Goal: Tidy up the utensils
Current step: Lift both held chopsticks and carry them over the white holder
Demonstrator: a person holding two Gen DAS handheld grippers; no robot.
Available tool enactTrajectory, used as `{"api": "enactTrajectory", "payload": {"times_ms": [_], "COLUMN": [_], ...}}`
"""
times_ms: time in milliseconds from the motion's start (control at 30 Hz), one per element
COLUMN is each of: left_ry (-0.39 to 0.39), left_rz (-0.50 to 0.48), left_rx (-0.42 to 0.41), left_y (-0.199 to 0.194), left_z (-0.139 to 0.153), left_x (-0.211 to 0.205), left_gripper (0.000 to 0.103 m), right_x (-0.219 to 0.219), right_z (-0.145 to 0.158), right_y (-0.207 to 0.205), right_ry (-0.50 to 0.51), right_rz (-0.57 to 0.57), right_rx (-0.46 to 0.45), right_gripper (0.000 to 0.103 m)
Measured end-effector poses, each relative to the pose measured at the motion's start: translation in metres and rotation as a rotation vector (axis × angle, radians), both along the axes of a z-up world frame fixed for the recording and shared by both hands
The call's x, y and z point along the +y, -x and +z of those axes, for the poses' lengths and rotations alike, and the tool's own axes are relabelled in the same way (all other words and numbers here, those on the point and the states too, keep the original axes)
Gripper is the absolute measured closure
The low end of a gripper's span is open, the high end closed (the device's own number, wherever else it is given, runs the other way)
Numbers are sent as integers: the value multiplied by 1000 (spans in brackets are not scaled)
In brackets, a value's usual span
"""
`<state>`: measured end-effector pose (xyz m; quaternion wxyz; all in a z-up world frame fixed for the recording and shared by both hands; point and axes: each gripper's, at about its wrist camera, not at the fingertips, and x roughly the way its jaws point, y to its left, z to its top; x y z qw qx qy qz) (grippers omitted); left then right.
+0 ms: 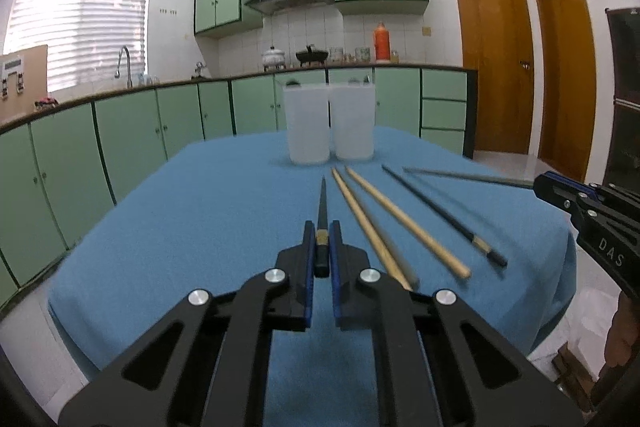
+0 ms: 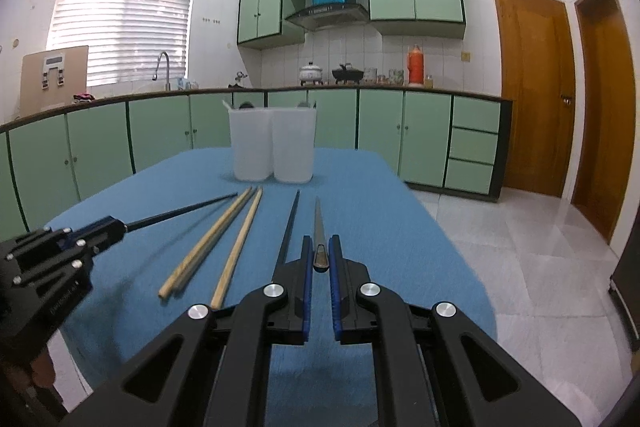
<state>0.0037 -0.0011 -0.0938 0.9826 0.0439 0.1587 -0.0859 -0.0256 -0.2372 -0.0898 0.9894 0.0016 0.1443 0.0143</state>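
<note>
My left gripper [image 1: 321, 229] is shut on a black chopstick [image 1: 322, 207] that points forward above the blue tablecloth [image 1: 200, 211]. My right gripper [image 2: 320, 245] is shut on a grey metal chopstick [image 2: 319, 223], also pointing forward. Two wooden chopsticks [image 1: 384, 219] and another black chopstick [image 1: 444, 215] lie on the cloth between the grippers. Two translucent white cups [image 1: 330, 123] stand side by side at the far end of the table. In the right wrist view the left gripper [image 2: 116, 227] shows at the left, the cups [image 2: 272, 145] ahead.
The table's right edge [image 2: 452, 227] drops to a white tiled floor. Green kitchen cabinets [image 1: 120, 139] and a counter with a sink run behind the table. Wooden doors [image 1: 520, 59] are at the right.
</note>
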Motion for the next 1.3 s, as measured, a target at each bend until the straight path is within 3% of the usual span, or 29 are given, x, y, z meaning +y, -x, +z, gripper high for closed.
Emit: {"api": "enactTrajectory", "payload": {"times_ms": [233,600,1300], "left_ry": [18,72,142], "left_rz": [-1,-26,-55], "left_rx": [-52,-74,-18], "left_y": [-12,-48,-133], "left_z": [40,98,153], "left_x": [5,11,14], "left_gripper": [97,97,97], "right_x": [-9,-28,-26], "right_z": [33,87,164], "right_y": [-8,-42,-130], "right_ry": [14,-44,-61], "right_rz": [19,85,151], "right_rx": [-45,-20,55], "right_gripper": [96,96,96]}}
